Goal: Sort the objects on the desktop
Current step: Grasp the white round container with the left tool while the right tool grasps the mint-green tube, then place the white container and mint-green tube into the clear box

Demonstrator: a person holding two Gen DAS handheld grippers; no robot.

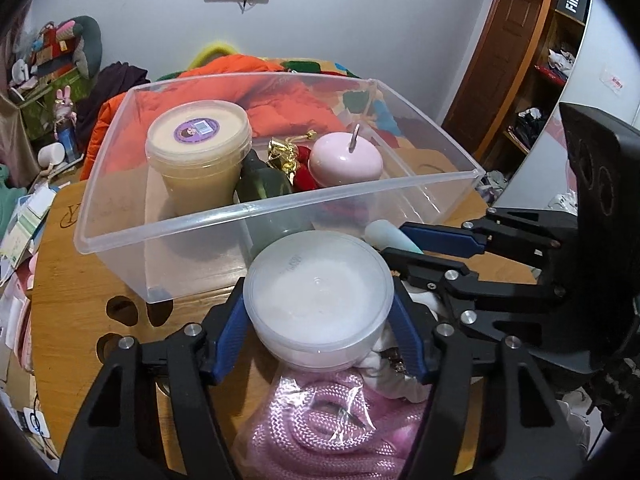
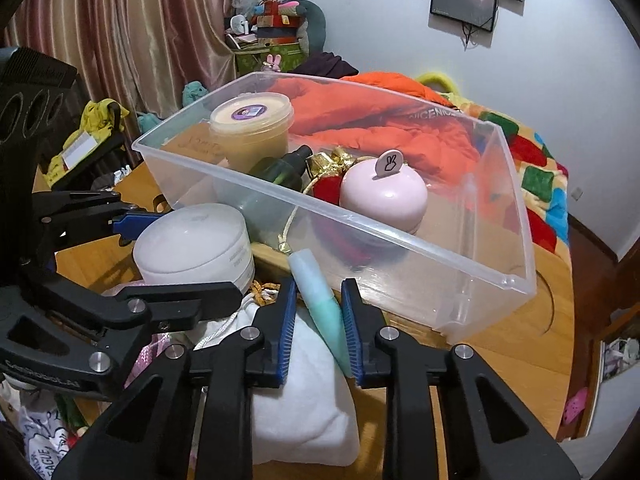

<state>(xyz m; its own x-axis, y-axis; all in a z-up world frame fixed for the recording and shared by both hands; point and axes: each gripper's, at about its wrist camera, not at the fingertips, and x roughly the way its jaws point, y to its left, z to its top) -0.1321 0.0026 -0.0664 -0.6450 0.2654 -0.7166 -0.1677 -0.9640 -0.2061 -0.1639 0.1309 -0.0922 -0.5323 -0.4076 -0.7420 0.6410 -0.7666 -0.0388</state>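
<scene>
The left claw (image 1: 318, 312) grips a white lidded tub (image 1: 318, 300) just above the table (image 1: 72, 280), before the clear bin (image 1: 160, 232). Beside it, the right claw (image 2: 318, 320) pinches a mint tube (image 2: 320, 304) leaning over white cloth (image 2: 304, 400).

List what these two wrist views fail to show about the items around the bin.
- Pink rope bag, left wrist view: its front is cut off by the lower edge and the left hand-held gripper.
- White jar side print, right wrist view: too small to read.
- Red item in the clear bin: mostly hidden behind the pink apple-shaped container.
</scene>
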